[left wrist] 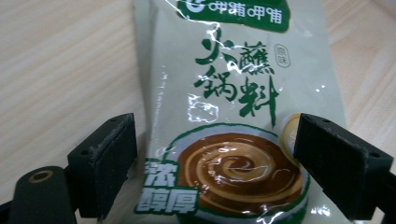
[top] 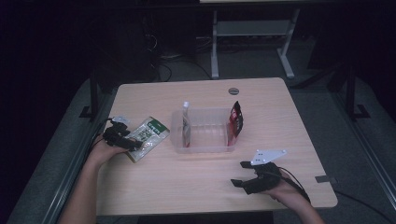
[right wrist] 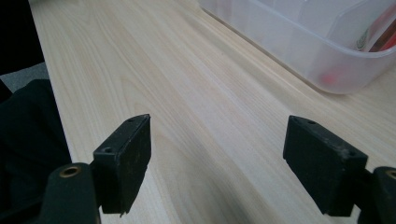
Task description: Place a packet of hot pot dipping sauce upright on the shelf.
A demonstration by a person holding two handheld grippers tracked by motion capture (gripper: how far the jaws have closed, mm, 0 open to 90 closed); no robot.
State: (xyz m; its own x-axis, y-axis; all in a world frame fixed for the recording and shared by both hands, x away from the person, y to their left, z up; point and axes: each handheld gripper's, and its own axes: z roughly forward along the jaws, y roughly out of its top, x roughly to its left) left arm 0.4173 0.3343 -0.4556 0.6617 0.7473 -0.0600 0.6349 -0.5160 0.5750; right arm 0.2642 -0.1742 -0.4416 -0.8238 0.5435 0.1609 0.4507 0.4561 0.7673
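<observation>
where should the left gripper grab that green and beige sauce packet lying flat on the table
Judging by its pose, take the sauce packet across its narrow width, near the end nearest the left gripper. It lies flat, and the open jaws already straddle it from above.

Bare forearms, no sleeves; each hand-held gripper [top: 122, 136] is black with blocky jaws, the right one [top: 246, 177] topped by a grey three-cornered plate [top: 267, 157].

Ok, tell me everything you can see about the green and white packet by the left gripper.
The packet is a flat, glossy plastic sachet, pale beige with green bands, green Chinese lettering and a picture of swirled brown sauce. It lies flat and slanted on the wooden table, left of the clear bin. The left gripper is open, its jaws straddling the packet's near end without visibly clamping it.
</observation>
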